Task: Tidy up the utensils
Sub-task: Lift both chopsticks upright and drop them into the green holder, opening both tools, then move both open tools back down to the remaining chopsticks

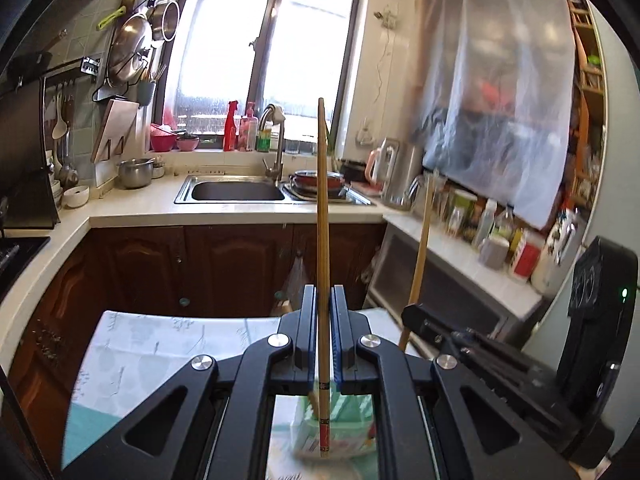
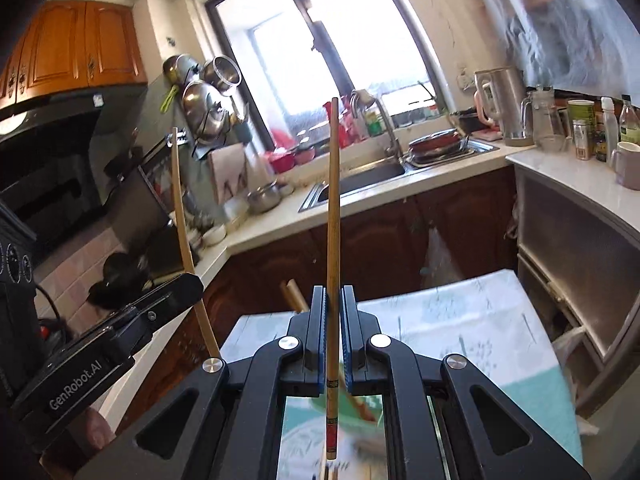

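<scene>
Your left gripper [image 1: 323, 300] is pinched tight on one wooden chopstick [image 1: 322, 216], which stands upright between the blue pads with its tip against the window and its red-banded end hanging below the jaws; your right gripper [image 2: 334, 300] is clamped the same way on a second chopstick [image 2: 333, 208], also upright; that makes two chopsticks, one per gripper, standing apart from each other and roughly parallel. In the left view the right gripper's chopstick rises just to the right; in the right view the left one rises to the left. Both grippers hang above a cloth-covered table [image 1: 160, 344]; its far edge lies just ahead of the fingertips, with dark wooden cabinet doors [image 1: 224, 264] beyond. The air around both sticks is open; the worktop edge [image 1: 240, 219] and the single sink [image 1: 236, 190] are well ahead. A green container [image 2: 360, 404] shows blurred beneath the right jaws; its contents cannot be counted.
</scene>
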`<state>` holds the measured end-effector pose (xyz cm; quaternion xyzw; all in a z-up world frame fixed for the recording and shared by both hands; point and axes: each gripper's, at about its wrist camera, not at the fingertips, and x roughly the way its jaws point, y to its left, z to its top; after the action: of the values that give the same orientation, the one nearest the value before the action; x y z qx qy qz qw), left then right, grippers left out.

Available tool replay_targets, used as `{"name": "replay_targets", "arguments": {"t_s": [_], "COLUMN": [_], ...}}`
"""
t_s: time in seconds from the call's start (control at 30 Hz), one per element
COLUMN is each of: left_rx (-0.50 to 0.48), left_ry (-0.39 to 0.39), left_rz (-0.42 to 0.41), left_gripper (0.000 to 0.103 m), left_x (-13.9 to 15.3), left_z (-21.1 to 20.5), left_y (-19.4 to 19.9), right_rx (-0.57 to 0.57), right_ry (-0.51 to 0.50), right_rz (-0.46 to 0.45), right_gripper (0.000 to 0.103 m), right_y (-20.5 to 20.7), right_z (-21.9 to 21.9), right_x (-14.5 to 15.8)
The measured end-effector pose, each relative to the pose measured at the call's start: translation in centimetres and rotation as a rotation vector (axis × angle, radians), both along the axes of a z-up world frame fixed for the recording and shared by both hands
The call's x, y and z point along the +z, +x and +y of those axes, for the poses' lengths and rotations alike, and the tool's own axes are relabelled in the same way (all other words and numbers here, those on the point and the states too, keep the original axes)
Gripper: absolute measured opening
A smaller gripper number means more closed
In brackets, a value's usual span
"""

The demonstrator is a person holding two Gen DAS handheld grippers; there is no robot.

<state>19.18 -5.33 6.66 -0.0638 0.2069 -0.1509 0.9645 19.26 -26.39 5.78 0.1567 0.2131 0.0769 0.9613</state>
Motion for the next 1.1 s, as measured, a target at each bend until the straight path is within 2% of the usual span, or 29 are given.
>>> {"name": "replay_targets", "arguments": {"t_s": [0.07, 0.13, 0.3, 0.47, 0.63, 0.83, 0.93, 1.0, 1.1], "left_rx": [0.01, 0.015, 0.017, 0.008, -0.004, -0.033, -0.034, -0.031, -0.039], "left_ry": [-0.026, -0.034, -0.022, -0.035, -0.055, -0.072, -0.076, -0.087, -0.089], "left_rz": [-0.014, -0.02, -0.052, -0.041, -0.001, 0.066, 0.107, 0.139, 0.171], "left_gripper": [0.004, 0.004, 0.004, 0.004, 0.004, 0.006, 0.022, 0.047, 0.051], "left_x": [-0.5, -1.7, -4.9, -7.7, -10.5, -12.2, -12.6, -12.8, -12.9], "left_z": [-0.4, -1.0, -1.5, -1.4, -0.9, -0.1, 0.4, 0.8, 1.3], "left_y": [1.2, 2.3, 3.5, 4.1, 4.0, 3.7, 3.6, 3.6, 3.2], "right_rx": [-0.01, -0.017, -0.013, -0.01, 0.04, 0.129, 0.16, 0.165, 0.164], "right_ry": [0.007, -0.031, -0.157, -0.205, -0.247, -0.247, -0.248, -0.247, -0.225], "right_rz": [-0.015, -0.023, -0.026, -0.037, -0.017, 0.043, 0.077, 0.09, 0.114], "right_gripper": [0.006, 0.006, 0.006, 0.006, 0.007, 0.007, 0.008, 0.01, 0.017], "right_y": [1.5, 2.8, 5.1, 5.9, 6.9, 5.2, 4.3, 3.8, 3.2], "right_z": [-0.5, -0.5, 0.4, 0.9, 1.9, 2.8, 2.9, 2.7, 2.4], "right_x": [-0.2, -1.1, -4.4, -8.2, -12.8, -16.1, -17.1, -17.6, -18.2]}}
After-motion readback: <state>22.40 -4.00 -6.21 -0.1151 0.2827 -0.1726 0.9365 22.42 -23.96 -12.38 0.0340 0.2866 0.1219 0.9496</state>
